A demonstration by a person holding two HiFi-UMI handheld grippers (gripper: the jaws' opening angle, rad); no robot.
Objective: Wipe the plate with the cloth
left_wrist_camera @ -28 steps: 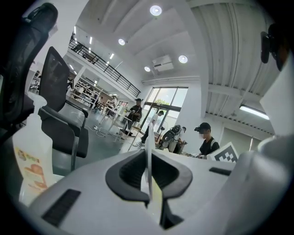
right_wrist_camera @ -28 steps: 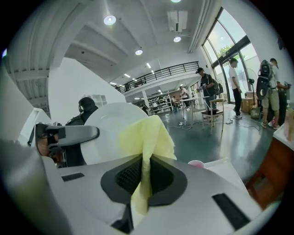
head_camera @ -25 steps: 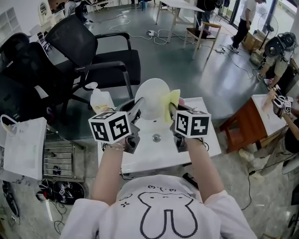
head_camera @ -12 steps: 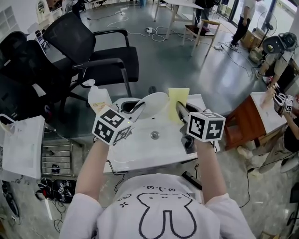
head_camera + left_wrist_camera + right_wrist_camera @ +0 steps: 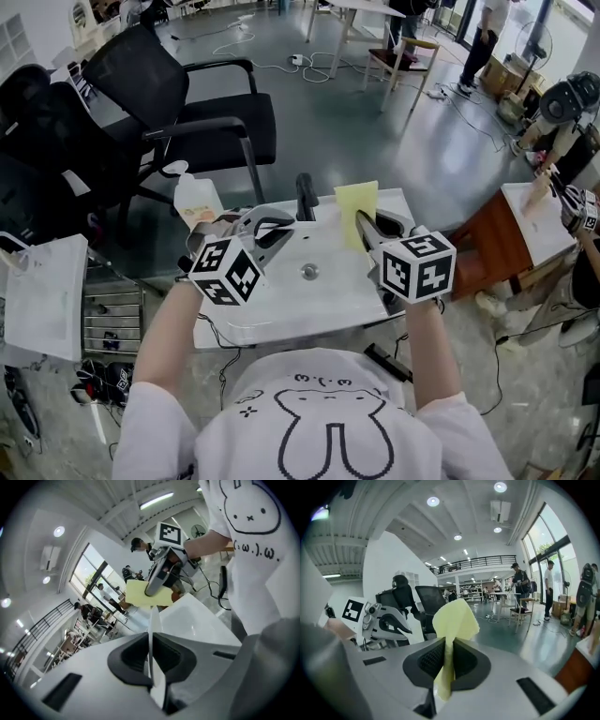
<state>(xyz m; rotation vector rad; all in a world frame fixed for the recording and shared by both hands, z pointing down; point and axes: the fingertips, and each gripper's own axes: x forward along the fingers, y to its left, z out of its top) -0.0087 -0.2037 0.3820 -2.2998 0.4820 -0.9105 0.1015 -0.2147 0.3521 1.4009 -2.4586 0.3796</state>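
At the left edge of the head view sits a white bag (image 5: 42, 295), with black office chairs (image 5: 178, 103) above it in the upper left. A white bottle (image 5: 192, 199) stands just beside the far left corner of the white bench (image 5: 319, 305). Left of centre, the left tool (image 5: 270, 231) is pressed onto the white plate (image 5: 151, 620). The left gripper view shows the plate edge-on, a thin upright line between the pads, held over the bench. A drain (image 5: 309, 272) marks the middle of the bench's basin, and a black tap (image 5: 305, 197) rises behind it. Right of centre, the right tool (image 5: 367, 230) pinches the yellow cloth (image 5: 357, 208), which stands up above its jaws, apart from the plate.
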